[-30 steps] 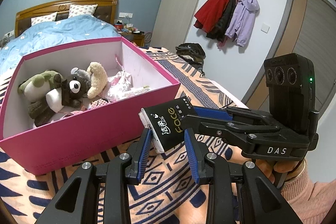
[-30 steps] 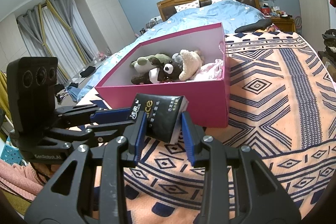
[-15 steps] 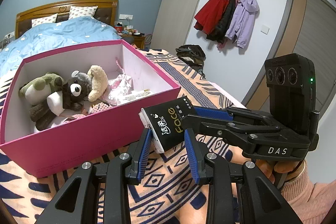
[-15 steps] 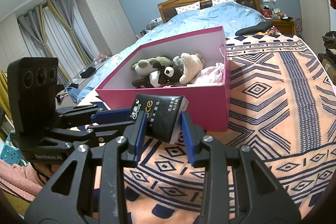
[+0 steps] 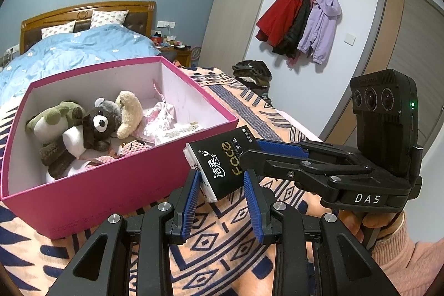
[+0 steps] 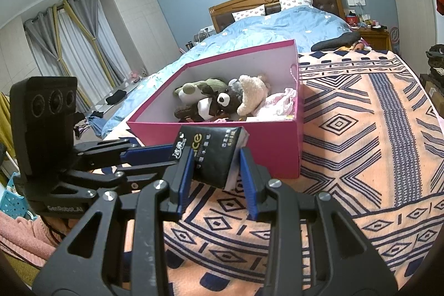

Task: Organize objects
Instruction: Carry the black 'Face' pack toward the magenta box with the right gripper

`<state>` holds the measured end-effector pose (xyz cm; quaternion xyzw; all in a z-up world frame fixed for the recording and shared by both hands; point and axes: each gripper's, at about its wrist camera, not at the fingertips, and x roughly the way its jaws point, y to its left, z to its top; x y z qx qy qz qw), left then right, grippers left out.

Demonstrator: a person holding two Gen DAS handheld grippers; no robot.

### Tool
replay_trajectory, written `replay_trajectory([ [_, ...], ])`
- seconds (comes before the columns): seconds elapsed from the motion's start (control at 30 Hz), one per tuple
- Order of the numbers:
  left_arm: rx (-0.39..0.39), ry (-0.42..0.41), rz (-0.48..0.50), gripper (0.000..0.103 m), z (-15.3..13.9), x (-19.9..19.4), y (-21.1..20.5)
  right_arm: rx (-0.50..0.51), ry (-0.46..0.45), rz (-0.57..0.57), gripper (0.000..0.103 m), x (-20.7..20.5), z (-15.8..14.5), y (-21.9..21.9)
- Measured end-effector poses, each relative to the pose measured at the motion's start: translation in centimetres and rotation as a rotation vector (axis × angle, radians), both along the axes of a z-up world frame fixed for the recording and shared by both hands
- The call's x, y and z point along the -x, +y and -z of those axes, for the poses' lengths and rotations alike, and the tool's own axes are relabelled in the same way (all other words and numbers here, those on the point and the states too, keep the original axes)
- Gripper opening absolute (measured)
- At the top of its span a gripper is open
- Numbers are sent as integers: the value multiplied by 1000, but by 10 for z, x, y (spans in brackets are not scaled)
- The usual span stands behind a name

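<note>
My left tongs and right tongs both clamp the black tissue pack, held over the blanket. The pink box sits just ahead-left, its near wall facing the pack's long side.

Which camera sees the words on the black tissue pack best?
The left wrist view: the black tissue pack turns its printed face toward it, unblocked. In the right wrist view a blue finger pad covers part of the lettering.
</note>
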<state>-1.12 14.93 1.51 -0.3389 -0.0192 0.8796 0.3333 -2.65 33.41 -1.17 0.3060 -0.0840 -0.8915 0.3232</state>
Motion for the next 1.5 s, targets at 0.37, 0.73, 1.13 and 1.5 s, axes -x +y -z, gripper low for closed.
replay_trajectory([
  [0.37, 0, 6, 2, 32, -4, 1, 3, -2, 10, 3, 37, 2, -4, 1],
  [0.73, -2, 17, 6, 32, -7, 4, 2, -4, 20, 5, 37, 3, -8, 0],
  [1.13, -6, 25, 9, 32, -9, 7, 2, -6, 30, 8, 37, 4, -11, 1],
  [1.5, -9, 33, 10, 32, -11, 8, 2, -7, 40, 10, 37, 4, -13, 1],
])
